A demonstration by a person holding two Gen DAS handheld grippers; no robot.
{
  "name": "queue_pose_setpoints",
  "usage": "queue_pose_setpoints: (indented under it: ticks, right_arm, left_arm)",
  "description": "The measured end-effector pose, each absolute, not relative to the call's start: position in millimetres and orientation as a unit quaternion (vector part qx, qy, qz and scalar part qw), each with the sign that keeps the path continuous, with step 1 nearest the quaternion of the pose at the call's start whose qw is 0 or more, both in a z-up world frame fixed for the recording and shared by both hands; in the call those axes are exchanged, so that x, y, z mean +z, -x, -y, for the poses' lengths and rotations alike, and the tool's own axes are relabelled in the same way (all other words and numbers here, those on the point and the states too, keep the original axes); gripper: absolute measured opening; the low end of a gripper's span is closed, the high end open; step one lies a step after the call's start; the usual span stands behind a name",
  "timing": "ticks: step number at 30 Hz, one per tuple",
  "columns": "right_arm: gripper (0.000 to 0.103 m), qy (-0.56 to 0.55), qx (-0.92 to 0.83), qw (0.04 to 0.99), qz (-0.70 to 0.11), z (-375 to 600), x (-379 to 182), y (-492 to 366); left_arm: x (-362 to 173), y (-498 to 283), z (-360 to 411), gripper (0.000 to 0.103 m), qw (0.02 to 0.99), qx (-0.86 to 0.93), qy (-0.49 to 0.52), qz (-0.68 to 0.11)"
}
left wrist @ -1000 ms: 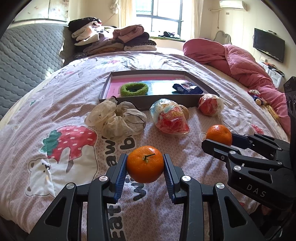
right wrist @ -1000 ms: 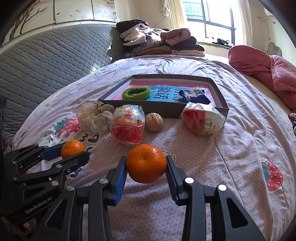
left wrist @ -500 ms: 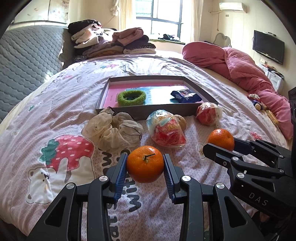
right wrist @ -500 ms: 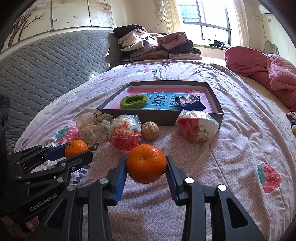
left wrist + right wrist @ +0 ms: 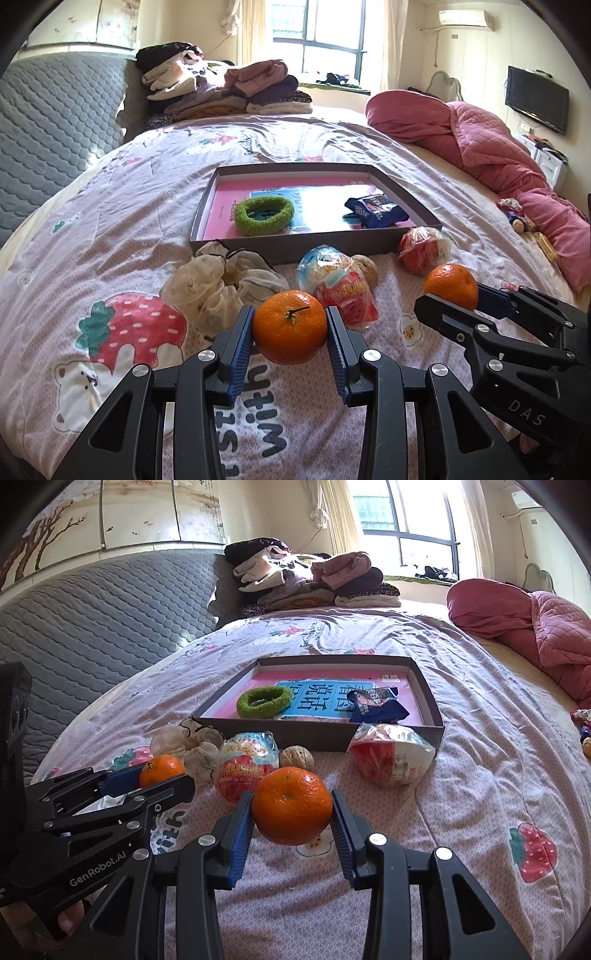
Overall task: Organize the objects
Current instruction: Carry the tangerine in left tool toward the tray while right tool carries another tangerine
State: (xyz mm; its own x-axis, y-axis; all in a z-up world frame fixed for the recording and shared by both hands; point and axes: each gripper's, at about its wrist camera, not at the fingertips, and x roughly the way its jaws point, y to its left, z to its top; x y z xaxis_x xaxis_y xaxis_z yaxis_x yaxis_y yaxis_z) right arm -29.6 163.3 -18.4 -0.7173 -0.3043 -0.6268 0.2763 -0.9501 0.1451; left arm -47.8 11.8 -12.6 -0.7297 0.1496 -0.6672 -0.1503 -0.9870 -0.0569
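Both clear of the bedspread now, short of the tray (image 5: 413,236): left gripper (image 5: 290,328) clamped on one tangerine (image 5: 290,326), right gripper (image 5: 291,808) on another tangerine (image 5: 291,806), seemingly tray-bound, tray farther off than before.

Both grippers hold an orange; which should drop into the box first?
Probably right: its orange sits closer to the box, with only the walnut between. The left gripper's orange is farther back, behind the snack bag.

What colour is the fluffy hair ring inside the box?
Green. The hair ring shows best in the left wrist view.
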Motion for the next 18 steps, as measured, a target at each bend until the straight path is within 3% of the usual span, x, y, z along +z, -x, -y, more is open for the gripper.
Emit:
queue_pose_setpoints:
  ticks: [18]
  right_arm:
    - [0.041,-0.318,-0.937,0.144,0.008,-162.1,2.7,57.2]
  left_arm:
    - [-8.2,84.1,-13.3,0.039,0.082,0.934,0.348,0.004]
